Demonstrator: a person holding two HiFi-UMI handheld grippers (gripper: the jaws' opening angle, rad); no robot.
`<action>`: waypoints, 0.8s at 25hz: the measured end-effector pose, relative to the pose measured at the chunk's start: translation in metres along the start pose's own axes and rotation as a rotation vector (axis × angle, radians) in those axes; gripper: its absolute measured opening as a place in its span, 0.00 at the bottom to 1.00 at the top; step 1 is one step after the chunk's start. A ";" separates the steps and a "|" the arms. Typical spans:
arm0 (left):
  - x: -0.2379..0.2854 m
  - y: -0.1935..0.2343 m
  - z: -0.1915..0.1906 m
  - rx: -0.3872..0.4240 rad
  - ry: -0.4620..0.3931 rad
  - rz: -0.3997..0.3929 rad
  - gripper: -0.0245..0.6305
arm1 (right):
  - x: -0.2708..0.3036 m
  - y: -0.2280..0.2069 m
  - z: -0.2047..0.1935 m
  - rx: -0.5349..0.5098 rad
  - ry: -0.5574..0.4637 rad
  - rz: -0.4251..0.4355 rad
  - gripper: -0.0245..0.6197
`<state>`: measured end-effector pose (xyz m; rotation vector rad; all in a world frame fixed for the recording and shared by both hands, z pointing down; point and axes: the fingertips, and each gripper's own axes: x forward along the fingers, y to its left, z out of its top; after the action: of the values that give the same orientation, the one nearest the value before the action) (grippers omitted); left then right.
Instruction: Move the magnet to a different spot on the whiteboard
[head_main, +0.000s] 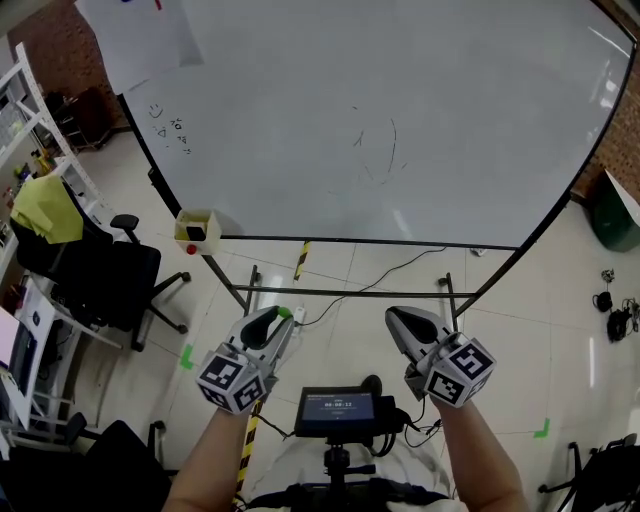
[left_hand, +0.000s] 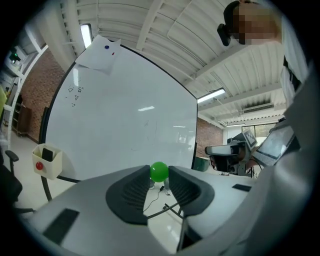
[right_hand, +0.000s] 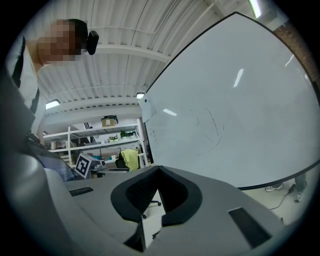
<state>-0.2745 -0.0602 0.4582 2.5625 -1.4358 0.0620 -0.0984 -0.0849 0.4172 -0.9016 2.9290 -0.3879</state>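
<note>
**Green magnet pinched in the left jaws, off the board**

The left gripper (head_main: 283, 318) has its jaws closed on a small green magnet (left_hand: 159, 171), pinched right at the tips and held low, well short of the whiteboard (head_main: 400, 120). The right gripper (right_hand: 159, 172) has its jaws together, with nothing in them. The magnet looks light, hard and rounded — smooth enough, I'd guess, to squirt out of a tip-only pinch. A hold across its widest part seems safest — and it will likely snap onto the board once close.
</note>
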 end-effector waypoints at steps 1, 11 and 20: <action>-0.002 -0.001 0.000 -0.003 -0.003 -0.003 0.23 | -0.003 0.000 -0.001 0.006 -0.001 -0.004 0.08; -0.006 -0.003 -0.006 -0.034 0.001 -0.004 0.23 | -0.028 -0.014 -0.018 0.042 0.016 -0.053 0.08; 0.002 -0.009 -0.009 -0.033 0.007 -0.014 0.23 | -0.027 -0.016 -0.014 0.045 0.002 -0.055 0.08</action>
<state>-0.2651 -0.0552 0.4656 2.5427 -1.4050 0.0445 -0.0688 -0.0791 0.4338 -0.9780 2.8902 -0.4563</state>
